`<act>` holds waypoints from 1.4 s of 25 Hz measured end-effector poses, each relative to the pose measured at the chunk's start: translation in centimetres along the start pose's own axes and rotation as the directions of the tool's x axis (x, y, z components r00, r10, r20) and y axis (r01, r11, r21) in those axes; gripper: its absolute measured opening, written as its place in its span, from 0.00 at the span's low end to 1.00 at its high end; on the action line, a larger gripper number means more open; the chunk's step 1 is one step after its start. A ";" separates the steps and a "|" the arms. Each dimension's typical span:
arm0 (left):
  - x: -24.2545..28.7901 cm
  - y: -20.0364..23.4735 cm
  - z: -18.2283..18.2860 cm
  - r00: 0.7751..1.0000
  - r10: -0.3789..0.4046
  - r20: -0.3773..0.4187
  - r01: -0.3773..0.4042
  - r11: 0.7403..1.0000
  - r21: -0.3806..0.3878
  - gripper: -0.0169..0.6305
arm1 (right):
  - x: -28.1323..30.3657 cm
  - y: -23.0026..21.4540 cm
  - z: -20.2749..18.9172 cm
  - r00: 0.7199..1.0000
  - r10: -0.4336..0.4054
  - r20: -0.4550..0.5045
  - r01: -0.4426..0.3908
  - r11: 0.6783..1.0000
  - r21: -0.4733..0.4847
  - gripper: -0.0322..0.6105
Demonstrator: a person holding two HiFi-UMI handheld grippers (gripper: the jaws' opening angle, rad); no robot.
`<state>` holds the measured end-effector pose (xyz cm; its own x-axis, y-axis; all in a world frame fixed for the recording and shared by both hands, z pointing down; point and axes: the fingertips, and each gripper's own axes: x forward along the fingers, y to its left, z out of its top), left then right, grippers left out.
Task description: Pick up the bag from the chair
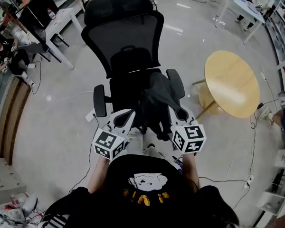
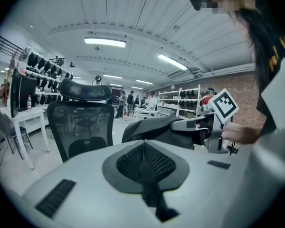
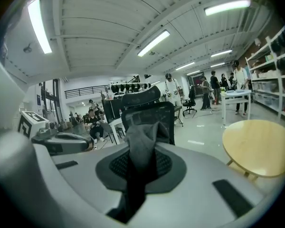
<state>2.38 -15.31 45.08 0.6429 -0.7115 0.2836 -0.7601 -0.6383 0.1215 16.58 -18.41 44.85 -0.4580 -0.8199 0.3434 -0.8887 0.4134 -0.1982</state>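
Observation:
A black mesh office chair (image 1: 126,42) stands in front of me. The dark grey bag (image 1: 159,96) hangs above its seat, lifted at the right side. My right gripper (image 1: 179,113) is shut on the bag; in the right gripper view a fold of grey fabric (image 3: 142,137) rises from between the closed jaws (image 3: 141,151). My left gripper (image 1: 125,118) sits just left of the bag, over the seat's front. Its jaws (image 2: 143,144) are shut, with nothing visible between them. The left gripper view shows the bag (image 2: 156,129) held up beside the chair back (image 2: 80,122).
A round wooden table (image 1: 230,84) stands to the right of the chair. White desks (image 1: 57,23) with monitors and seated people line the far left. Cables (image 1: 249,175) run over the floor at the right. Shelving and standing people fill the background.

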 end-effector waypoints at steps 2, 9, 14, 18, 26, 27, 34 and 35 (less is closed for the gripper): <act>-0.7 -1.0 -0.5 1.000 -0.005 -0.017 0.005 1.000 0.007 0.04 | -0.8 0.3 -0.4 1.000 -0.001 0.000 0.001 1.000 -0.003 0.09; -2.1 -1.9 -0.3 0.999 -0.008 -0.039 0.010 0.999 0.036 0.04 | -2.4 1.6 -1.9 1.000 -0.001 -0.004 0.001 1.000 0.026 0.09; -2.6 -2.1 0.0 0.998 -0.041 -0.045 0.044 0.997 0.056 0.04 | -2.6 2.9 -2.6 1.000 -0.009 -0.007 0.010 0.999 0.047 0.09; -3.9 -2.3 -0.1 0.997 -0.061 -0.045 0.064 0.995 0.070 0.04 | -3.1 4.3 -3.0 1.000 -0.021 -0.005 0.021 0.999 0.042 0.09; -8.7 -0.8 -1.3 0.998 -0.061 -0.020 0.062 0.995 0.077 0.04 | -5.1 7.8 -4.0 0.998 -0.065 -0.010 0.065 0.997 0.048 0.09; -9.4 -0.8 -1.4 0.998 -0.063 -0.016 0.064 0.995 0.077 0.04 | -5.4 8.3 -4.1 0.998 -0.069 -0.010 0.070 0.996 0.049 0.09; -14.3 -1.4 -2.6 0.997 -0.079 0.005 0.078 0.993 0.090 0.04 | -8.0 12.5 -5.1 0.995 -0.101 -0.015 0.101 0.994 0.036 0.09; -15.0 -1.4 -3.0 0.997 -0.079 0.005 0.078 0.993 0.089 0.04 | -8.3 13.1 -5.3 0.995 -0.103 -0.016 0.104 0.994 0.035 0.09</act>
<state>-6.53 -2.84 43.54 0.7011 -0.6605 0.2687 -0.6962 -0.7155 0.0578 8.59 -4.10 44.26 -0.3640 -0.8519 0.3765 -0.9302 0.3120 -0.1935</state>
